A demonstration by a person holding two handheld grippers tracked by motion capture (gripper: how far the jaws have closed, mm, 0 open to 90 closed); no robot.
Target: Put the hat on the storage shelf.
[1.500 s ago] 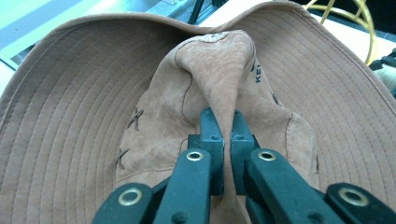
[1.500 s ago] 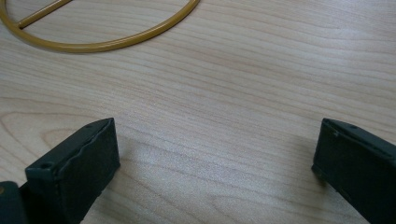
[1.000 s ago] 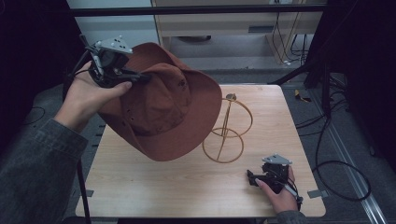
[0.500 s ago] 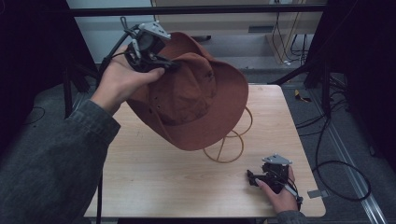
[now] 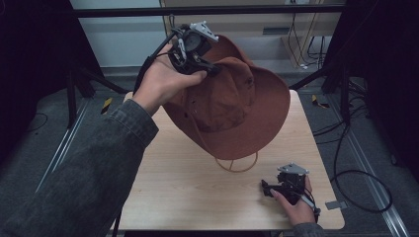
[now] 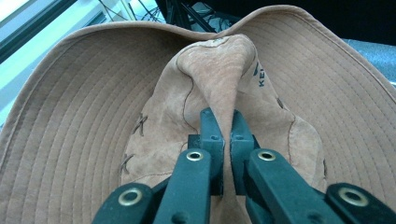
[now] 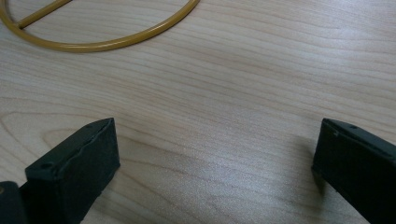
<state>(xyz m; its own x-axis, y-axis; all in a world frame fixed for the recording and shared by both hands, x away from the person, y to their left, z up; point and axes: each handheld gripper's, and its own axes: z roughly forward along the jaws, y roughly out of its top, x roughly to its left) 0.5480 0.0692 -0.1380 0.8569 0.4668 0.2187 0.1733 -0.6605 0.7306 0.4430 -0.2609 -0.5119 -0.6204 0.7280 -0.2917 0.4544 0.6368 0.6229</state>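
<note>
A brown wide-brimmed hat [image 5: 237,106] hangs in the air over the middle of the wooden table [image 5: 173,192], tilted so its crown faces me. My left gripper [image 5: 210,66] is shut on a pinched fold of the hat's crown [image 6: 224,79], held high at the back. Under the hat stands a gold wire hat stand; its base ring [image 5: 237,167] shows below the brim, and its arc [image 7: 107,44] lies ahead in the right gripper view. My right gripper [image 5: 267,186] rests low on the table near the front right corner, jaws wide open over bare wood, nothing between them.
Black frame posts [image 5: 74,89] stand at the table's left and right. Cables [image 5: 360,177] trail over the floor on the right. Bare tabletop lies at the front left, below the person's sleeve [image 5: 99,168].
The left gripper has carried the hat rightward and farther back, so the hat now covers the wire stand. The right gripper has stayed put.
</note>
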